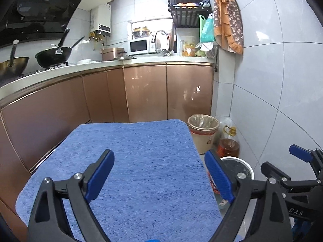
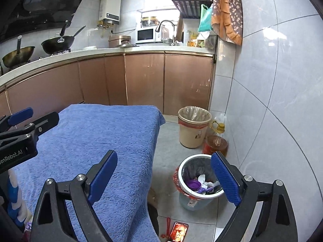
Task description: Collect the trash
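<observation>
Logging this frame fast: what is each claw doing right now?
Left claw: open, holding nothing, over the blue towel.
Right claw: open, holding nothing, by the trash bin.

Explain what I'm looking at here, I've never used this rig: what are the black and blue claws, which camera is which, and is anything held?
Each claw is a hand-held two-finger gripper with a camera behind its fingers. One picture looks along the left gripper, the other along the right gripper. Both are open and hold nothing. Below them lies a blue towel with nothing visible on it. On the floor to the right, the near bin already holds trash; a second, lined bin stands behind it.
</observation>
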Motion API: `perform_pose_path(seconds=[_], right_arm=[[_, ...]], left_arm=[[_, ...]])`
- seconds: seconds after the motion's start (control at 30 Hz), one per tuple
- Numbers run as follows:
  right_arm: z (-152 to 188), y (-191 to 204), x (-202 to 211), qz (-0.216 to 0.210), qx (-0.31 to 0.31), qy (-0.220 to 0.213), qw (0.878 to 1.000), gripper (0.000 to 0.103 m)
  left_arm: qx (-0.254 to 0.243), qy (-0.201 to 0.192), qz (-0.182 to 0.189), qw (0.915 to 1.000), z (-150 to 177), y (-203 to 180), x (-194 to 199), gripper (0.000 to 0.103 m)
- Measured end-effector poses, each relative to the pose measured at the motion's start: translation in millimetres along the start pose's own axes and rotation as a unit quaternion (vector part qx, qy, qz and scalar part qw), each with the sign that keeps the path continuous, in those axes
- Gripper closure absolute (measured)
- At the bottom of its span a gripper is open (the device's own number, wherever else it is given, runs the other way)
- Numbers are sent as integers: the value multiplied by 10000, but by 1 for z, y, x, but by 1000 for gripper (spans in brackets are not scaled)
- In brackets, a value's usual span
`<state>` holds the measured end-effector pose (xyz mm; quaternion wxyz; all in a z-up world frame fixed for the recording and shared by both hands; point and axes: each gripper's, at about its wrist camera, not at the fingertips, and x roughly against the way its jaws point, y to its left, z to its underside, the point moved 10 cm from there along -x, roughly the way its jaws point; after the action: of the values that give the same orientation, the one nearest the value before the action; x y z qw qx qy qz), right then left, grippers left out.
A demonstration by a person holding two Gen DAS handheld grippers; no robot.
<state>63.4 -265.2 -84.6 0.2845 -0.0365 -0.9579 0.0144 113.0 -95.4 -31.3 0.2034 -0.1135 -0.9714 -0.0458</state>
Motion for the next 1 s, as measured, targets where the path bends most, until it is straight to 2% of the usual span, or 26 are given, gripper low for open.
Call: perform_pose_path(seconds=[0.27,0.4,1.0], right_arm=[[1,-3,4,66,-35,-78,9999,10],[-1,-8,5,159,-103,-137,9997,2],[1,-12,0,274,-125,-110,9995,1]], left_arm=[[-32,12,-103,9999,8,9,4,12],[-37,33,-117,9999,11,10,5,12],[-34,-32,-211,9998,13,20,6,12]])
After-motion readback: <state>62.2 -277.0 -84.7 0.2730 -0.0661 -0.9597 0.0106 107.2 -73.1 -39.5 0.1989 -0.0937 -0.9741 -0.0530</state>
